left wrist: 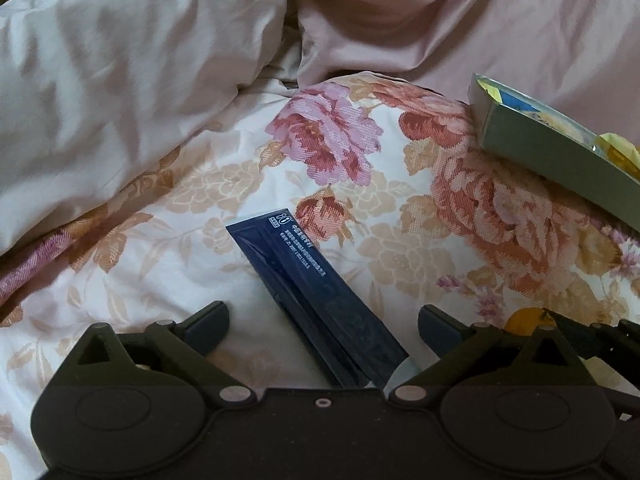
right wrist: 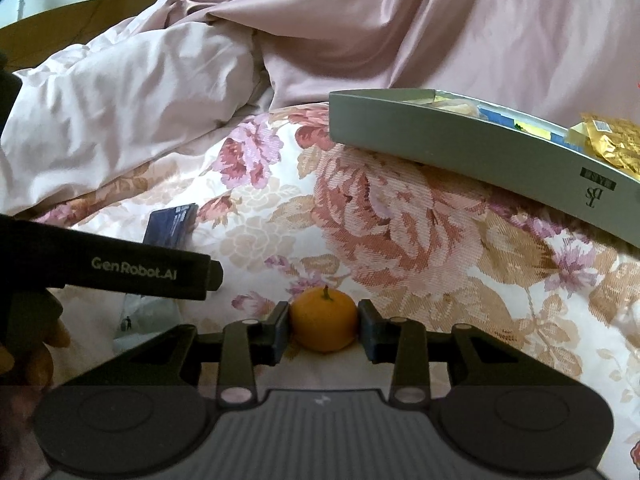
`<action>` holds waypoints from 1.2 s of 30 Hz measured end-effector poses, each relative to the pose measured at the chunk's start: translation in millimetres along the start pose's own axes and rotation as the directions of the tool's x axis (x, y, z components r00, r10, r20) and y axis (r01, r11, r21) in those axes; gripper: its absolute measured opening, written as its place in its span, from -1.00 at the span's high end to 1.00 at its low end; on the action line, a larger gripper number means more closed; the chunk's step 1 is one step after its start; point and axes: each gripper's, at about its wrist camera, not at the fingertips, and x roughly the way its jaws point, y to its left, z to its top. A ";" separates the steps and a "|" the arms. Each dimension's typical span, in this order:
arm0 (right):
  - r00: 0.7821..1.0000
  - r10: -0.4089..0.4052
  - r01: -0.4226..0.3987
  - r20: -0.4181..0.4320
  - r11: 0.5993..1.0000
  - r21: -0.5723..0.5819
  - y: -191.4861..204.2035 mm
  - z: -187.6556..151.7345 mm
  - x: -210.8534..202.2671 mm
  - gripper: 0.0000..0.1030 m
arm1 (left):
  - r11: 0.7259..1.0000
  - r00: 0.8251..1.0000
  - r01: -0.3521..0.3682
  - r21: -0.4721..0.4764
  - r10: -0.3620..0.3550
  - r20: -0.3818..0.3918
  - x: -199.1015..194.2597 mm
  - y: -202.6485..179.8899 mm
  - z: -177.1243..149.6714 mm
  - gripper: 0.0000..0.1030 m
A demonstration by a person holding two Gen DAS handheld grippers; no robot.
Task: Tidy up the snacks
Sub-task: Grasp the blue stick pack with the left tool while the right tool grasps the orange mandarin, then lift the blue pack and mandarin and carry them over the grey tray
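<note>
In the left wrist view, the left gripper (left wrist: 322, 326) stood wide apart over a dark blue packet (left wrist: 316, 300) lying on the floral bed (left wrist: 200, 200). In the right wrist view, the right gripper (right wrist: 323, 326) clasped a small orange (right wrist: 323, 324) near the grey box (right wrist: 460, 148) of snacks.

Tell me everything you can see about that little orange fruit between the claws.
The orange fruit is small, round and smooth-skinned, like a mandarin, with a short green-brown stem stub pointing up. It looks whole and unpeeled. It sits upright between the two fingers of the right gripper, whose dark blue pads press against its left and right sides. Below it lies the floral bedspread; whether it rests on the cloth or is slightly lifted cannot be told. In the left wrist view only its top shows.
</note>
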 end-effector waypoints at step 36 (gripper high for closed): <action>0.986 -0.075 0.091 0.146 0.989 -0.112 12.5 11.1 -26.1 0.25 | 0.984 0.961 0.176 0.004 -0.173 0.214 -35.2 -18.4 -3.8 0.37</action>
